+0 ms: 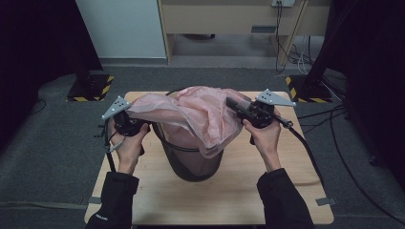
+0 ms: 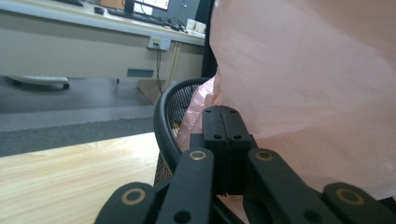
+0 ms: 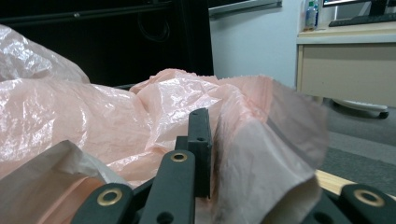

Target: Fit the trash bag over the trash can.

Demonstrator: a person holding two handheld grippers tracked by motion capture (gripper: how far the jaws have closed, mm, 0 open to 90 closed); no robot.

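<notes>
A black mesh bin (image 1: pixel 193 164) stands upright near the middle of the wooden table (image 1: pixel 157 200). A thin pink bag (image 1: pixel 203 117) lies over its top and hangs down the near right side of the rim, while the near left part of the rim is bare.

The left gripper (image 1: pixel 136 125) is at the left side of the bin, just beside the rim. In the left gripper view its jaws are pressed together with no gap between them; the bag (image 2: pixel 308 93) hangs just to their right, but I cannot tell if any film is caught between them.

The right gripper (image 1: pixel 235 106) is at the far right side of the bin. In the right gripper view one jaw stands up and the film (image 3: pixel 261 154) is folded against it and covers the other jaw, so the jaws appear closed on the bag edge.
</notes>
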